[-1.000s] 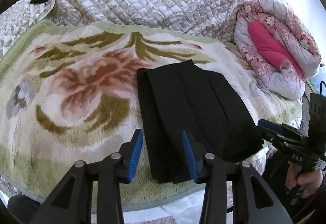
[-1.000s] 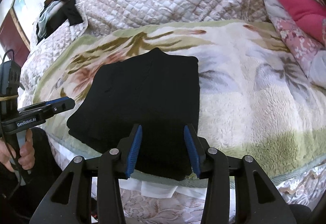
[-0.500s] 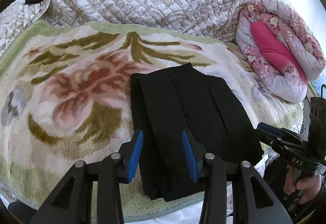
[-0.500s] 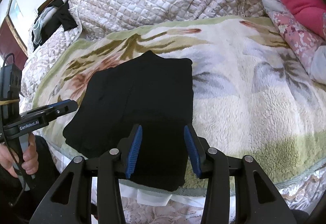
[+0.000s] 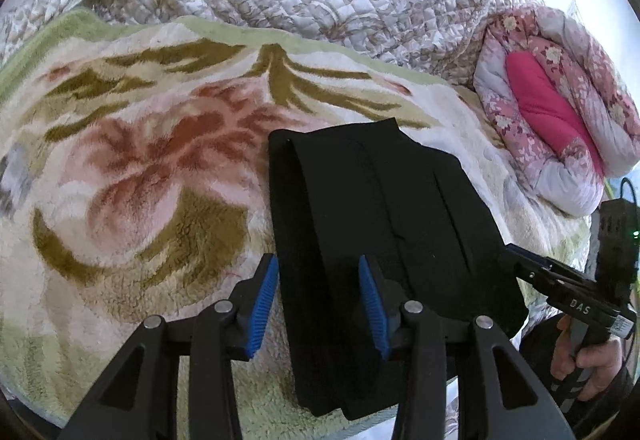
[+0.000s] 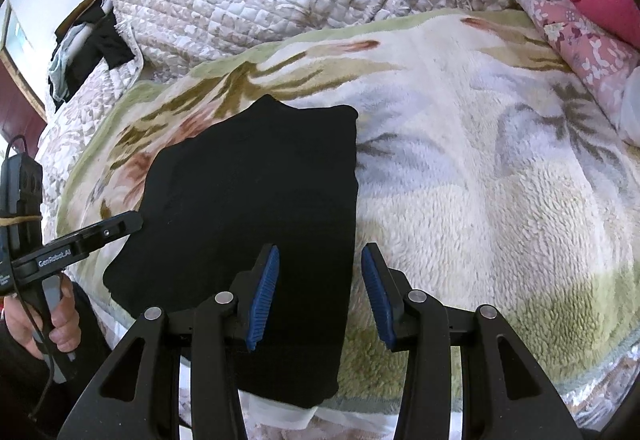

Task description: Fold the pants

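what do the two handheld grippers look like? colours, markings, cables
Both are black plastic with ribbed blue finger pads and silver pivot bolts. The left gripper reads "GenRobot.AI"; the right gripper reads "DAS". Each carries a black box with a black cable. Dark sleeves.

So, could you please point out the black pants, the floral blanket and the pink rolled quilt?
black pants [image 5: 384, 224], left wrist view, middle of the folded stack.
floral blanket [image 6: 500, 168], right wrist view, bare fleece.
pink rolled quilt [image 5: 540, 108], left wrist view, magenta lining.

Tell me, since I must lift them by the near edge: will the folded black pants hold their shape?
Probably not: the black pants lie limp in soft stacked layers, so they would likely droop. The fleece blanket beneath looks grippy, so pushing may bunch them.
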### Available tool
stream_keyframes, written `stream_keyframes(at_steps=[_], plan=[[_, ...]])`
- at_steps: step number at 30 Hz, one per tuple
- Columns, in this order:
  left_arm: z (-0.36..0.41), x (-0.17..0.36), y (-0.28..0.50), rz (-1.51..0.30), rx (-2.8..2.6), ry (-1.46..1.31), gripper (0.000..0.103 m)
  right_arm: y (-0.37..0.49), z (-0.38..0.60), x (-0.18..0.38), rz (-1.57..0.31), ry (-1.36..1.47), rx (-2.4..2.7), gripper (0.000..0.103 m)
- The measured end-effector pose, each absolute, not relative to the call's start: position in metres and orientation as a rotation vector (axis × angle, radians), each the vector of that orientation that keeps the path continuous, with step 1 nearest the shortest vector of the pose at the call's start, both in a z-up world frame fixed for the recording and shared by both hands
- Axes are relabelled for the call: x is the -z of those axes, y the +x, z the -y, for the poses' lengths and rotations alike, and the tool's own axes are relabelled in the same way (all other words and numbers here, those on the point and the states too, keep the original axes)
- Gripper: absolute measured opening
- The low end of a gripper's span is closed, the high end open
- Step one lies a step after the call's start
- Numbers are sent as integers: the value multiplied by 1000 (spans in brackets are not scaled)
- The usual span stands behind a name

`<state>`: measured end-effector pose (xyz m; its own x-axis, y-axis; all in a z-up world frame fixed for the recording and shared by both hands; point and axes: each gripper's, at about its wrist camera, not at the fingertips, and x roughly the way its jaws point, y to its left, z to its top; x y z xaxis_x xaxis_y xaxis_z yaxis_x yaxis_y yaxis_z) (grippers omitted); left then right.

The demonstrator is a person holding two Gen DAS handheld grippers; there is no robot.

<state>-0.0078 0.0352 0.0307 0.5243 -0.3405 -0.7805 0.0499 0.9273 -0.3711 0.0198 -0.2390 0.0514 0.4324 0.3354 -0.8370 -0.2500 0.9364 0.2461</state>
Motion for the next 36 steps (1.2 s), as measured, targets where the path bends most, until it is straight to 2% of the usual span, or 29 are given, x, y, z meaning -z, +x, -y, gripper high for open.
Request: stream_keyframes(at_steps=[12,22,36], plan=[[-31,-31,2,-1000,270,-350,48,29,238,-49,-1064,110,-365,44],[-33,-28,-39,-1035,305,-411,49,20,235,-49,-1069,110,-374,44],[-31,-23,-39,-1054,339,-488,50,14,239,-51,-1067,121,-374,44]])
